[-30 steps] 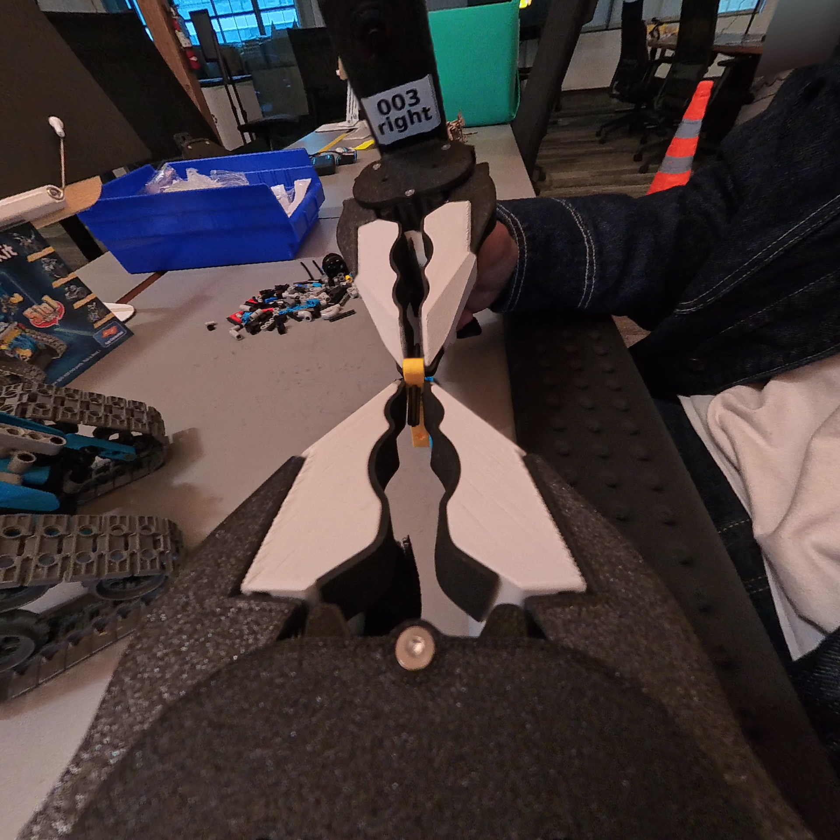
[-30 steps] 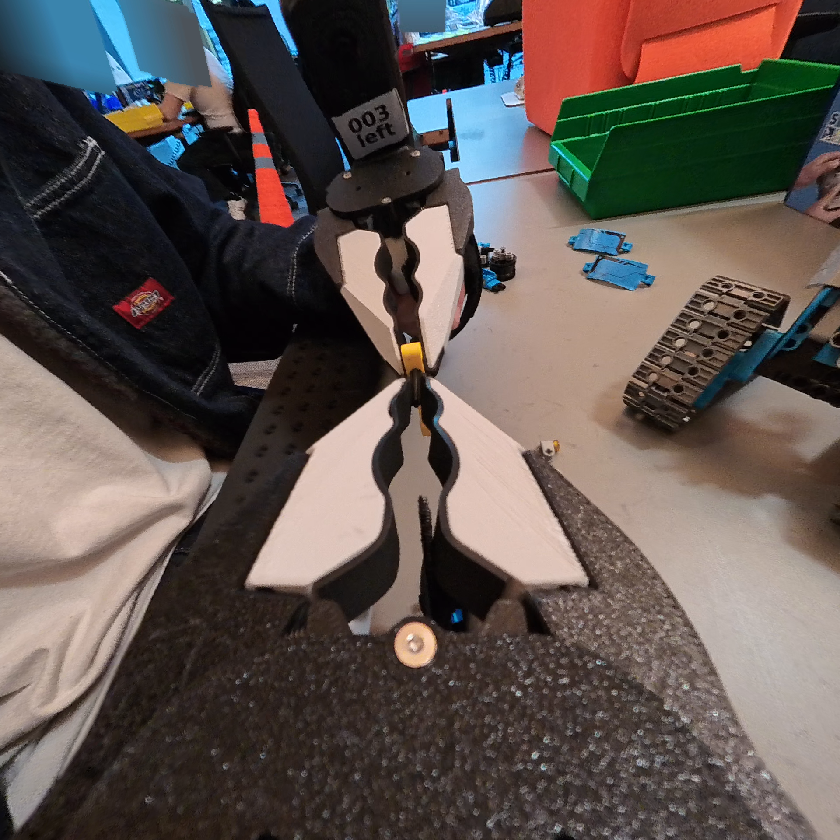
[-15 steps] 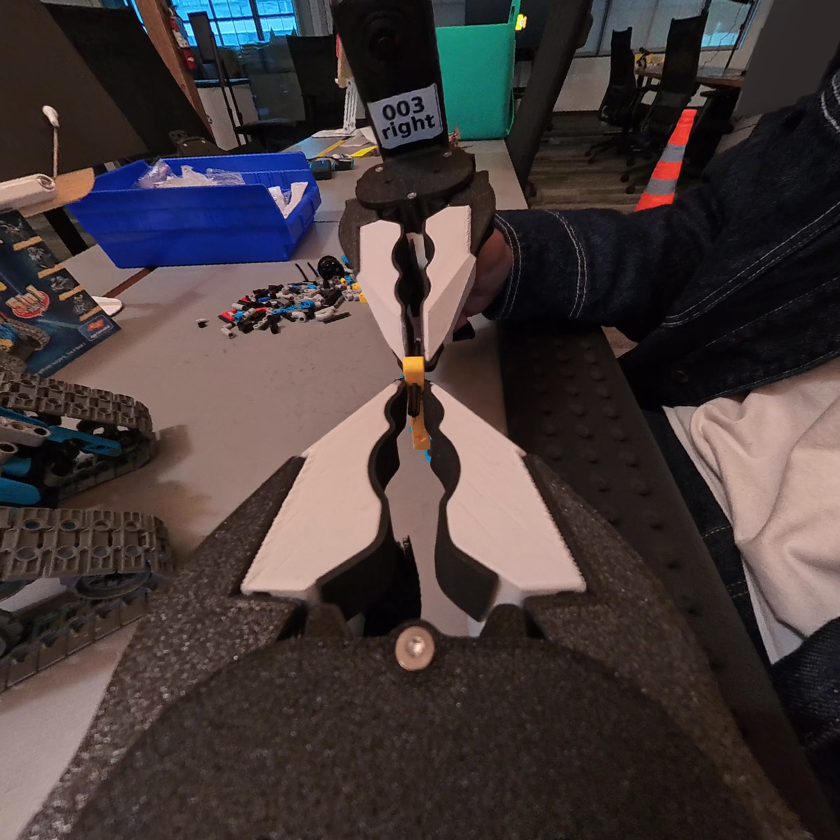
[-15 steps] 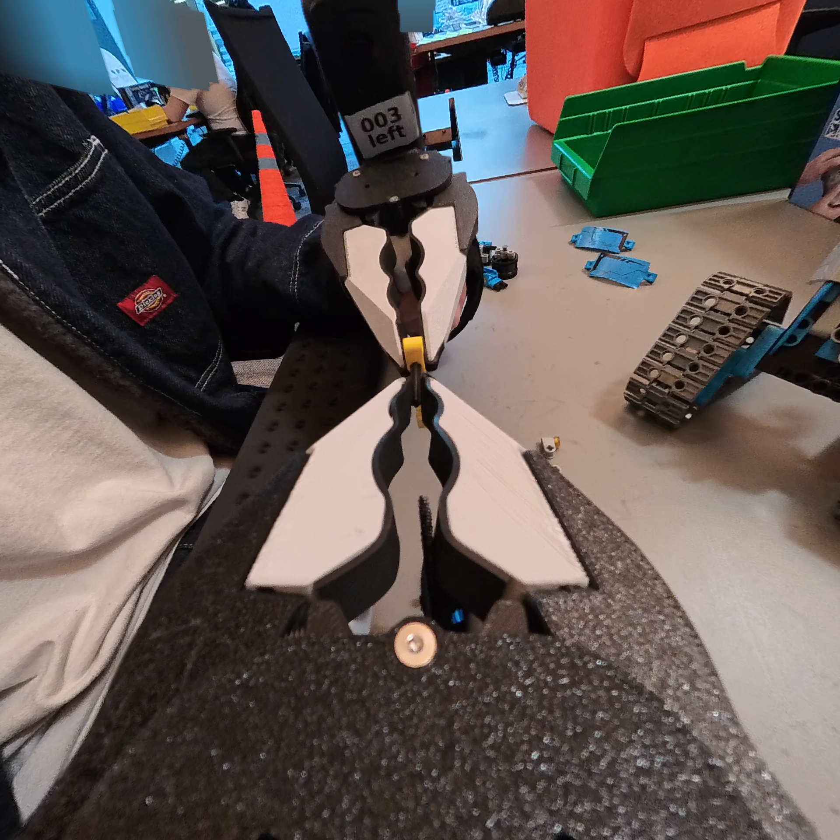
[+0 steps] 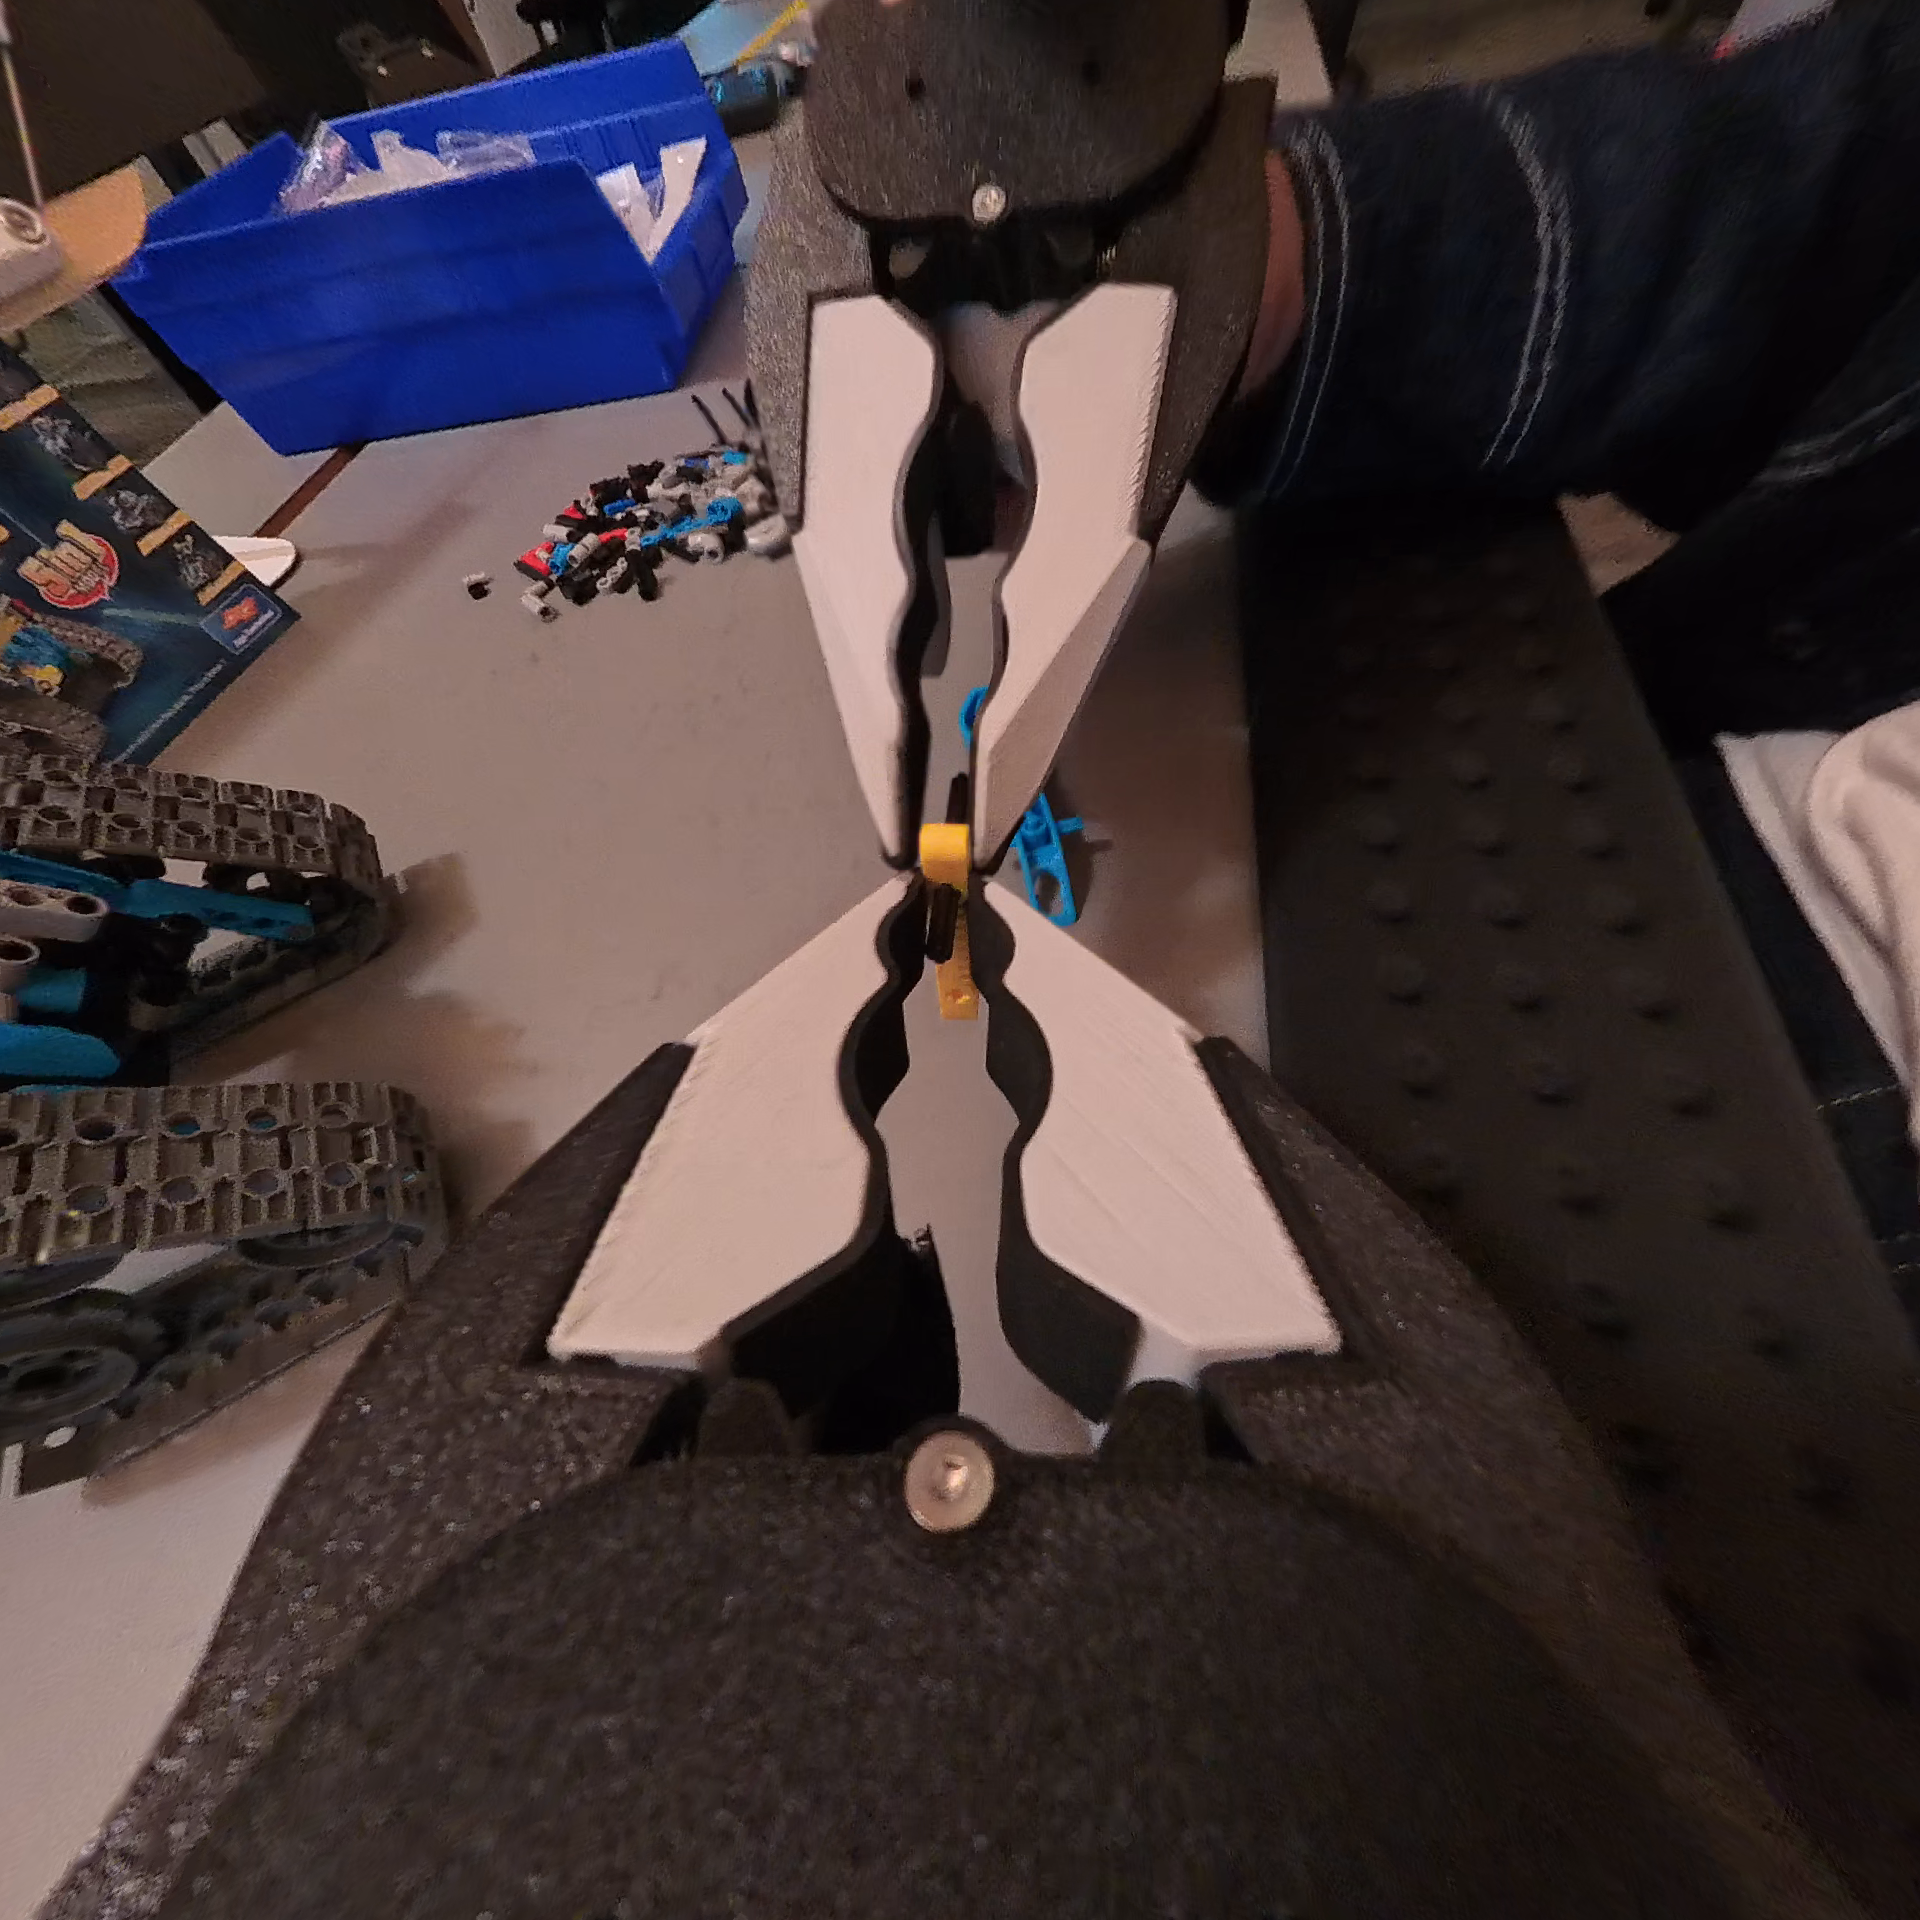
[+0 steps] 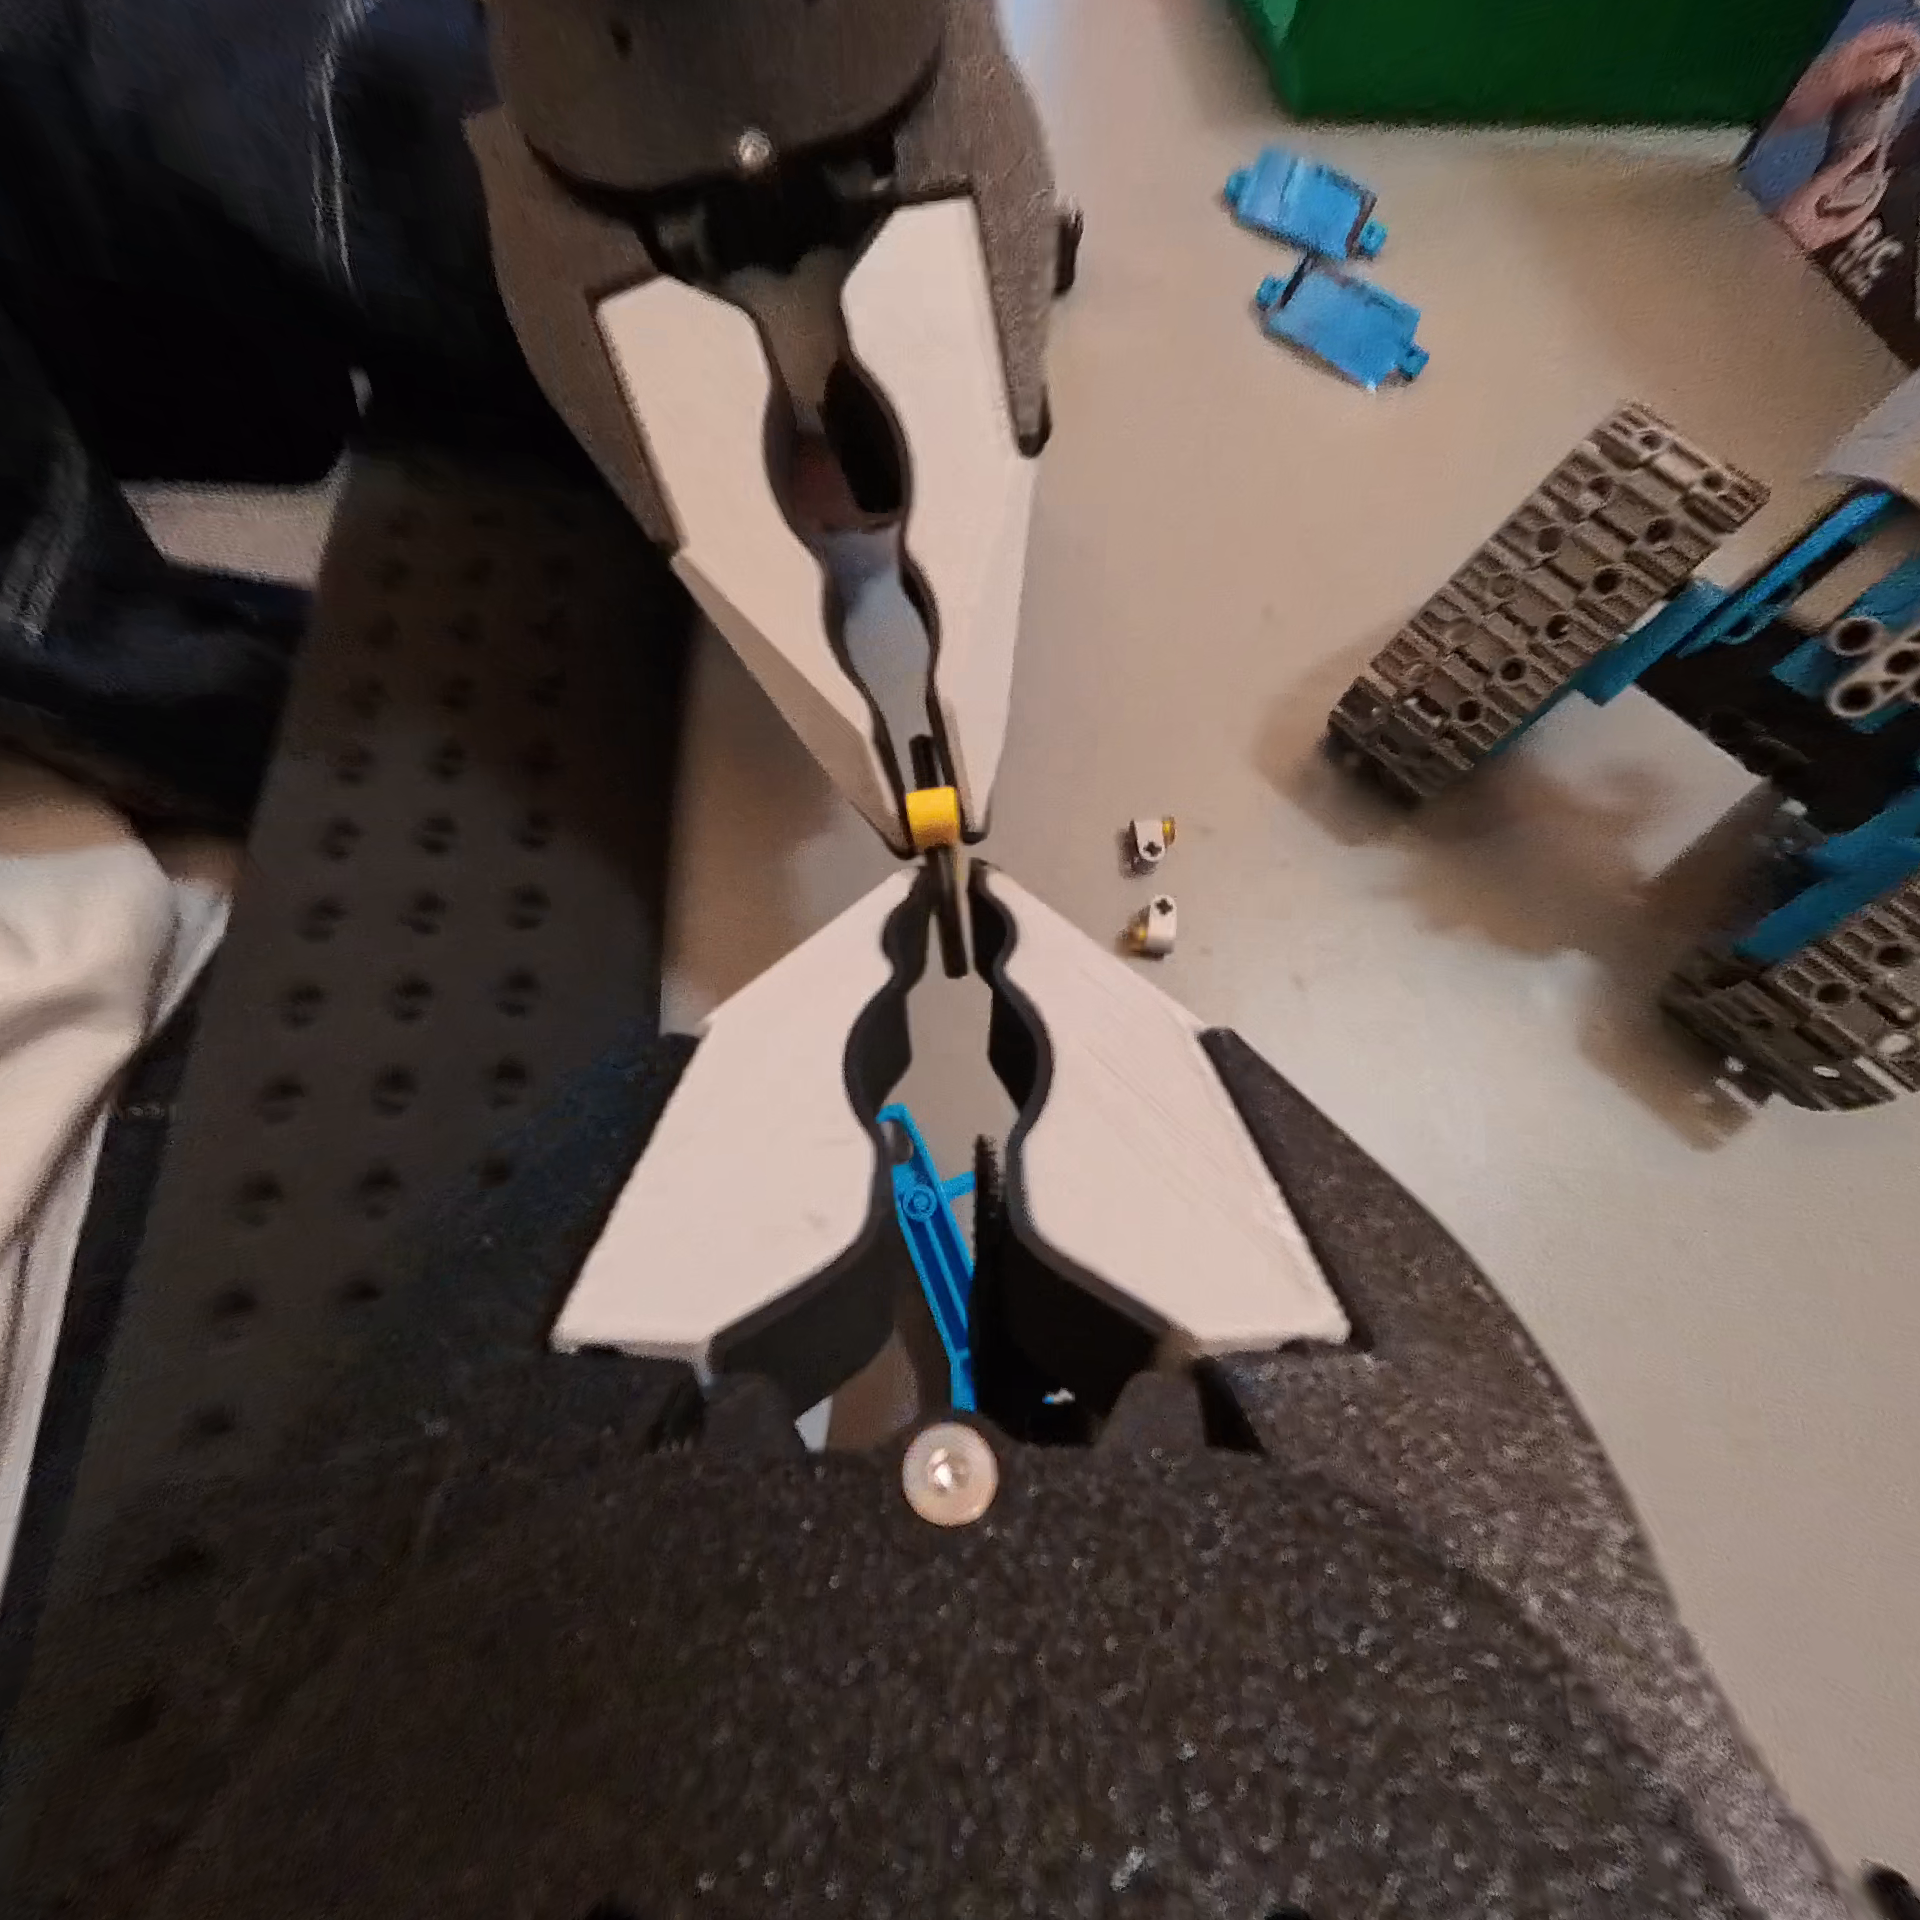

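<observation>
My two grippers meet tip to tip above the grey table (image 5: 623, 810). My left gripper (image 5: 940, 894) is shut on a small yellow piece (image 5: 956, 982) with a black pin (image 5: 940, 920) beside it. My right gripper (image 6: 945, 883) is shut on a thin black axle (image 6: 952, 925). The axle's far end meets the yellow piece (image 6: 930, 816) at the left gripper's tips (image 6: 932, 836). In the left wrist view the right gripper (image 5: 940, 847) comes down from above. A blue beam (image 5: 1044, 862) lies on the table under the tips; it also shows between my right fingers (image 6: 930, 1247).
On the left are a blue bin (image 5: 416, 281), a pile of small parts (image 5: 644, 530), a printed box (image 5: 94, 582) and a tracked model (image 5: 187, 935). A black studded mat (image 5: 1507, 1039) and a person's dark sleeve (image 5: 1558, 260) are alongside. Near the right gripper are a green bin (image 6: 1507, 62), blue plates (image 6: 1330, 281) and two small connectors (image 6: 1148, 883). The grippers are tip to tip, or close to it.
Both grippers have tilted down towards the table and drawn nearer to each other, so each fills more of the other's view. The blue beam now shows beneath them. Both grips are unchanged.
</observation>
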### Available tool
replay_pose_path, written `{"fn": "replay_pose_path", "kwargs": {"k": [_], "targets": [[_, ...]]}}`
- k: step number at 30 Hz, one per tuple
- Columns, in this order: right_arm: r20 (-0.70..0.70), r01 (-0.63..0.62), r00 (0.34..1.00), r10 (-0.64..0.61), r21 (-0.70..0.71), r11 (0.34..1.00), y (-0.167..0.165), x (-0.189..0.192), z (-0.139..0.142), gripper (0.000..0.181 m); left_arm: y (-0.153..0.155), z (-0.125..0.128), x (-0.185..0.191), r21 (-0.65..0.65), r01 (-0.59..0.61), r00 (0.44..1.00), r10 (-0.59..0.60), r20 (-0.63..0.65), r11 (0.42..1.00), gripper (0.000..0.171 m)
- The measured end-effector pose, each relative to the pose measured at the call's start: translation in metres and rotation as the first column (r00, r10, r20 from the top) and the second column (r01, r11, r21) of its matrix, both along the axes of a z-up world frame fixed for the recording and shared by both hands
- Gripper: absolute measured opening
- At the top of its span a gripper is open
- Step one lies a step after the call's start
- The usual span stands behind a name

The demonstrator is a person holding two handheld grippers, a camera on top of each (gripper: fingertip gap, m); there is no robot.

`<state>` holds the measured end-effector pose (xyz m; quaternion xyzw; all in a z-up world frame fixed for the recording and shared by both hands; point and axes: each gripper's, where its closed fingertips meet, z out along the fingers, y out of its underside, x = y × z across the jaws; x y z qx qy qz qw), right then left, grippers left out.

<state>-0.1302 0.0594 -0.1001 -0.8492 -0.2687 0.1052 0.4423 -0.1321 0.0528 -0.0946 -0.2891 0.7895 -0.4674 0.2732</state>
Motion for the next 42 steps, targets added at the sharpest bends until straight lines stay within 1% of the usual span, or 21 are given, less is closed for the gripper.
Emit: {"fn": "replay_pose_path", "kwargs": {"k": [3,6,9,11,14,21,22,23,24,25,26,27,28,31,33,35,36,37,38,40,42], "targets": [[0.109,-0.008,0.994,0.013,-0.047,0.999,-0.001,-0.002,-0.004,0.001,0.001,-0.002,0.0,0.016,0.0,1.0,0.0,0.0,1.0,0.006],[0.156,-0.016,0.988,0.02,-0.028,0.999,-0.001,-0.004,0.005,0.001,-0.004,0.008,-0.001,-0.047,0.019,1.0,-0.018,0.02,0.999,0.01],[0.208,-0.029,0.977,0.041,-0.061,0.998,-0.005,-0.007,0.001,0.001,-0.008,0.004,-0.005,-0.023,0.049,0.999,-0.049,0.006,0.999,0.007],[0.161,-0.048,0.986,0.054,-0.042,0.998,-0.007,-0.011,0.004,0.001,-0.009,0.007,-0.009,-0.028,0.064,0.998,-0.064,0.017,0.998,0.006],[0.013,-0.089,0.996,0.089,0.005,0.996,-0.014,-0.015,0.018,0.001,-0.014,0.021,-0.012,-0.076,0.089,0.995,-0.084,0.061,0.993,0.006],[-0.064,-0.097,0.993,0.097,0.007,0.995,-0.015,-0.012,0.01,0.002,-0.009,0.014,-0.014,-0.072,0.085,0.996,-0.083,0.033,0.994,0.006],[-0.041,-0.073,0.997,0.072,-0.011,0.997,-0.017,-0.003,0.005,0.0,-0.001,0.014,-0.014,-0.077,0.06,0.998,-0.058,0.034,0.995,0.006],[0.069,0.016,0.998,-0.009,-0.096,0.995,-0.026,0.027,-0.014,0.001,0.016,0.022,-0.014,-0.118,0.015,0.998,-0.009,0.057,0.993,0.006],[0.065,0.075,0.996,-0.068,-0.121,0.99,-0.038,0.053,-0.019,0.001,0.039,0.037,-0.018,-0.217,-0.02,0.996,0.039,0.084,0.976,0.006],[-0.041,0.102,0.994,-0.106,-0.091,0.991,-0.05,0.066,-0.01,0.0,0.06,0.046,-0.023,-0.304,-0.05,0.992,0.082,0.092,0.951,0.006],[-0.04,0.157,0.986,-0.16,-0.071,0.985,-0.063,0.085,-0.007,0.001,0.075,0.046,-0.025,-0.334,-0.085,0.988,0.122,0.093,0.939,0.006],[-0.011,0.21,0.977,-0.211,-0.086,0.974,-0.075,0.102,-0.011,0.001,0.081,0.045,-0.027,-0.349,-0.1,0.987,0.137,0.085,0.932,0.005],[-0.028,0.233,0.971,-0.236,-0.083,0.969,-0.082,0.109,-0.01,0.001,0.08,0.046,-0.026,-0.357,-0.103,0.987,0.14,0.081,0.928,0.005],[-0.043,0.284,0.957,-0.287,-0.071,0.956,-0.088,0.121,-0.008,0.002,0.071,0.053,-0.018,-0.375,-0.104,0.986,0.144,0.08,0.921,0.006],[0.031,0.401,0.915,-0.401,-0.141,0.905,-0.098,0.154,-0.02,0.002,0.074,0.06,-0.012,-0.422,-0.146,0.978,0.195,0.075,0.895,0.006],[0.171,0.622,0.781,-0.6,-0.14,0.77,-0.117,0.218,-0.03,0.003,0.083,0.067,-0.008,-0.501,-0.187,0.968,0.246,0.054,0.845,0.006],[0.197,0.707,0.706,-0.68,-0.14,0.694,-0.128,0.245,-0.032,0.002,0.087,0.068,-0.006,-0.538,-0.205,0.964,0.265,0.035,0.818,0.006],[0.197,0.76,0.65,-0.734,-0.157,0.63,-0.138,0.263,-0.035,0.002,0.09,0.068,-0.004,-0.576,-0.219,0.962,0.272,0.007,0.787,0.007],[0.188,0.785,0.619,-0.763,-0.188,0.59,-0.146,0.272,-0.04,0.004,0.093,0.068,-0.001,-0.619,-0.243,0.958,0.283,-0.034,0.747,0.007],[0.183,0.815,0.578,-0.795,-0.17,0.553,-0.152,0.283,-0.042,0.013,0.096,0.063,0.007,-0.709,-0.289,0.951,0.279,-0.133,0.643,0.007],[0.171,0.826,0.564,-0.808,-0.127,0.549,-0.15,0.285,-0.038,0.016,0.088,0.061,0.01,-0.763,-0.284,0.957,0.225,-0.185,0.58,0.007]]}}
